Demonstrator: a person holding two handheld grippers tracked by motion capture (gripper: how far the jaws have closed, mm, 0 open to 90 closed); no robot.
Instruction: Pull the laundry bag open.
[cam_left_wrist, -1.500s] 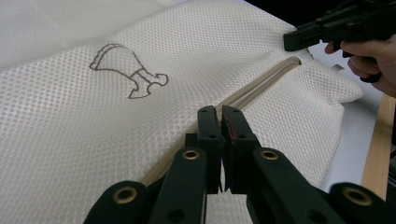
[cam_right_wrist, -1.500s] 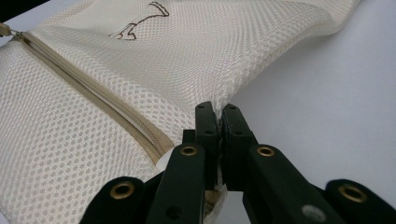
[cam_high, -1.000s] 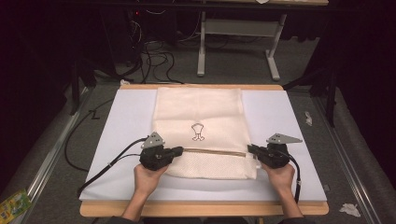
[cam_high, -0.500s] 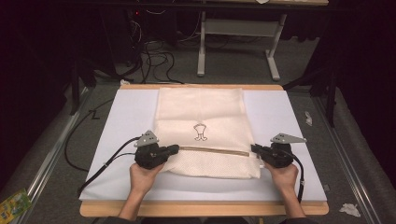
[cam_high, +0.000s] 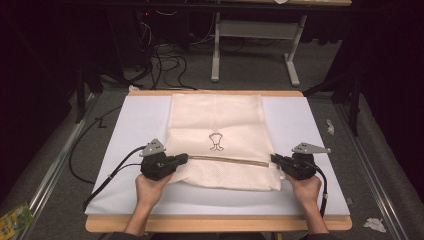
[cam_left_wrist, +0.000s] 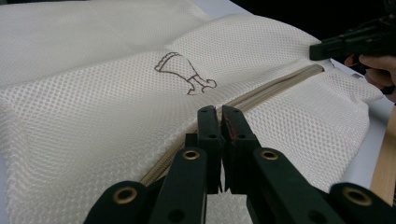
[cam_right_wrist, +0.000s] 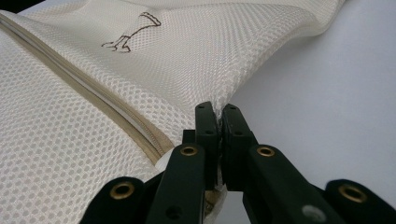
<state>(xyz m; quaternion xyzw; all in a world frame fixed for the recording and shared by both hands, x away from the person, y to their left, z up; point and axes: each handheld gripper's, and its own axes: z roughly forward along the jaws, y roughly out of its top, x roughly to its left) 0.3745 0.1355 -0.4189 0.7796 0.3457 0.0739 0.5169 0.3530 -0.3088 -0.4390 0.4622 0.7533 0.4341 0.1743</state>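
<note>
A cream mesh bag (cam_high: 215, 115) with a small brown logo (cam_high: 216, 141) lies flat on the white board (cam_high: 140, 120). A tan zip (cam_high: 227, 160) runs across its near part. My left gripper (cam_high: 184, 158) is shut on the bag's left edge at the zip's end, and its jaws (cam_left_wrist: 218, 112) are pressed together over the mesh. My right gripper (cam_high: 274, 159) is shut on the bag's right edge, with mesh pinched between its jaws (cam_right_wrist: 217, 109). The zip is stretched straight between the two. In the left gripper view the right gripper (cam_left_wrist: 345, 42) shows at the far end of the zip.
The board rests on a wooden table (cam_high: 215, 224) with its front edge close to the person's wrists. Black cables (cam_high: 107, 175) trail off the board's left side. A metal table frame (cam_high: 250, 50) and floor cables stand beyond the far edge.
Both grippers have drawn slightly apart, the left one outward to the left, and the zip line between them stays taut. The rest of the bag has not shifted.
</note>
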